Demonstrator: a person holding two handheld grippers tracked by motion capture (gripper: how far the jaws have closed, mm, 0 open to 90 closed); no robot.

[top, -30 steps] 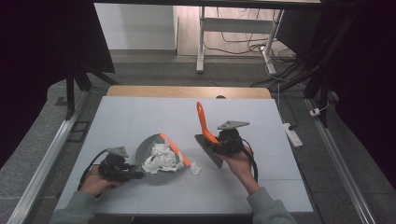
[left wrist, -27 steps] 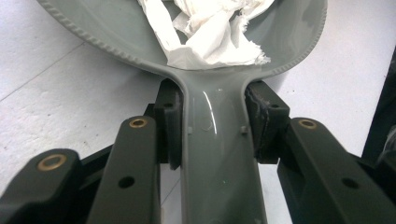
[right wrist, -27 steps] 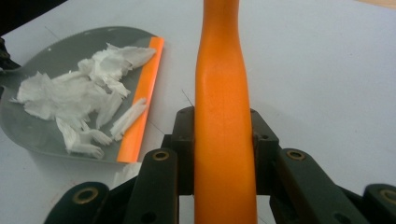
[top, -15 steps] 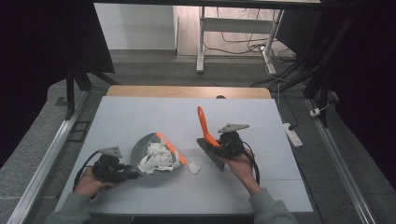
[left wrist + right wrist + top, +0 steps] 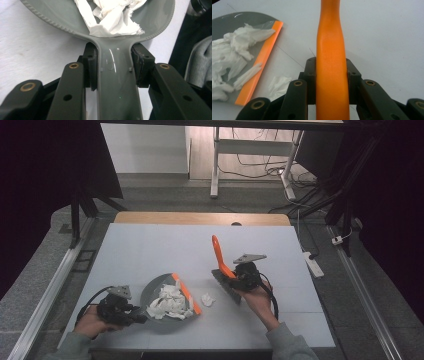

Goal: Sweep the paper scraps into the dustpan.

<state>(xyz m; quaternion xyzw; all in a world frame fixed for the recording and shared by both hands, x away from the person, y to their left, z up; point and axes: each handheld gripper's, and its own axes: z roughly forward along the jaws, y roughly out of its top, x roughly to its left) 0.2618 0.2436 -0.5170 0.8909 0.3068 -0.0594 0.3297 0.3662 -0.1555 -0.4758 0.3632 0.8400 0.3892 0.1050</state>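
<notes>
Since a second ago, drawn back: dustpan (image 5: 167, 302) with left gripper (image 5: 131, 315); jaws clamped on its handle. Right gripper (image 5: 235, 276) clamped on brush (image 5: 218, 255); scrap (image 5: 207, 299) loose beyond both. Sweeping step, probably; next, brush down behind scrap.

No text, label, brand or number can be read in any of the views. The grey dustpan handle (image 5: 117, 82) between the left claw's jaws bears a faint moulded mark, too blurred to read.
</notes>
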